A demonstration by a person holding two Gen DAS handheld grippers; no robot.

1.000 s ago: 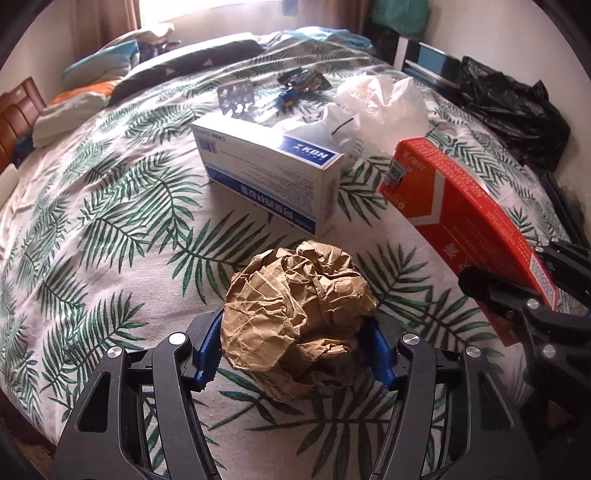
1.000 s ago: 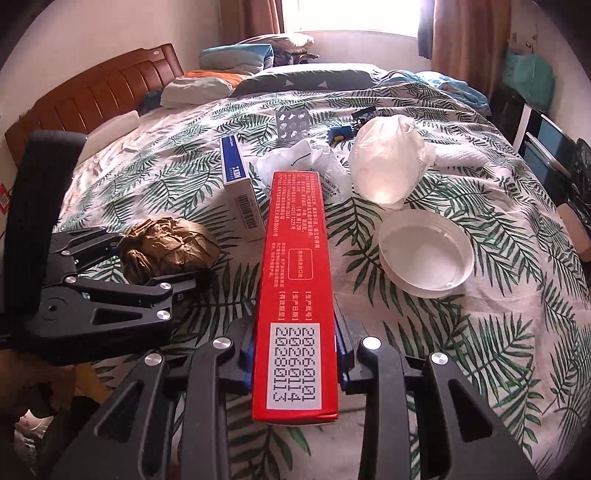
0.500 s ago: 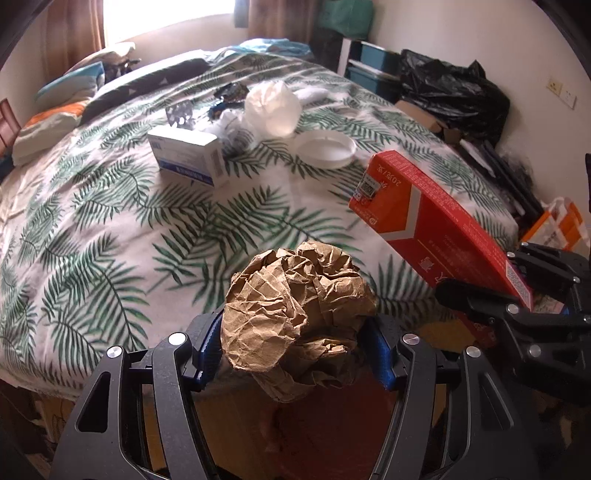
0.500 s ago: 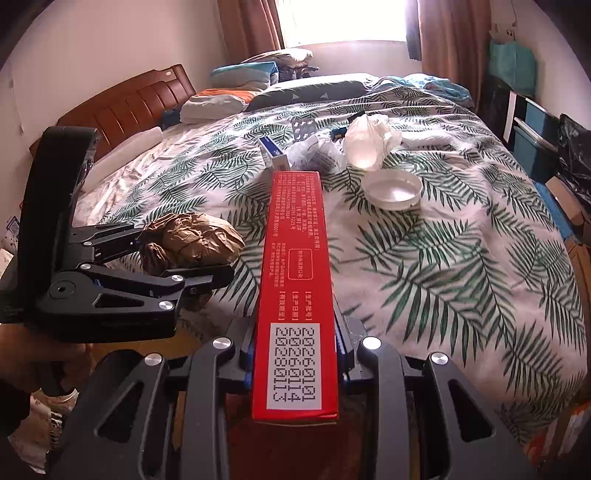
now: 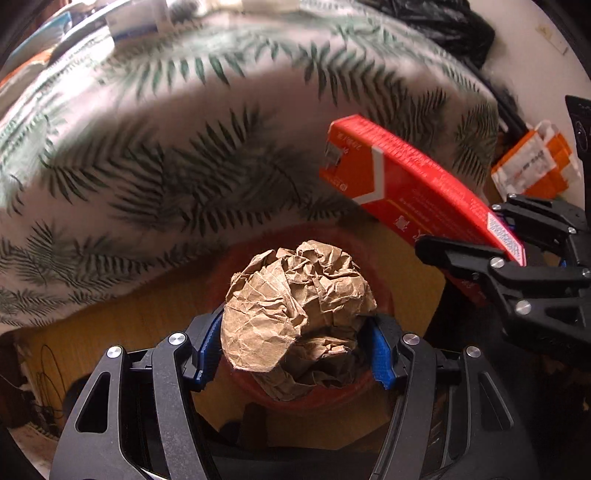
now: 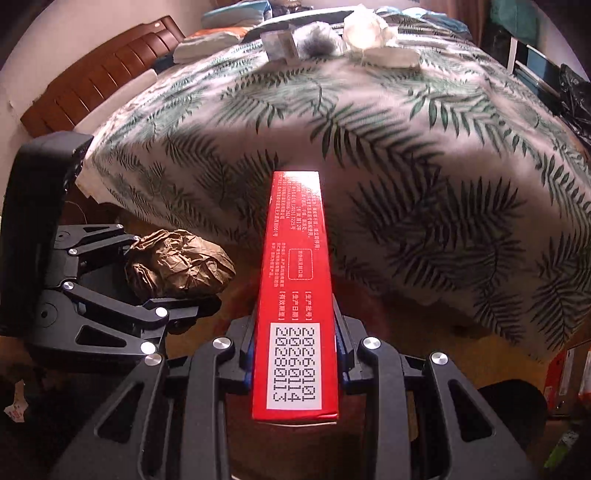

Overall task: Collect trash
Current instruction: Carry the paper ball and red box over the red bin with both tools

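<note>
Paper wad (image 5: 295, 306) above red bin (image 5: 369, 387)

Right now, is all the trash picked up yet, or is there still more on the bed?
Not yet. In hand: the left gripper holds a crumpled brown paper ball over a reddish bin below the bed's edge, and the right gripper holds a long red box. Neither is dropped yet. Left: a small box, white plastic bag and white lid remain on the bed.
</note>
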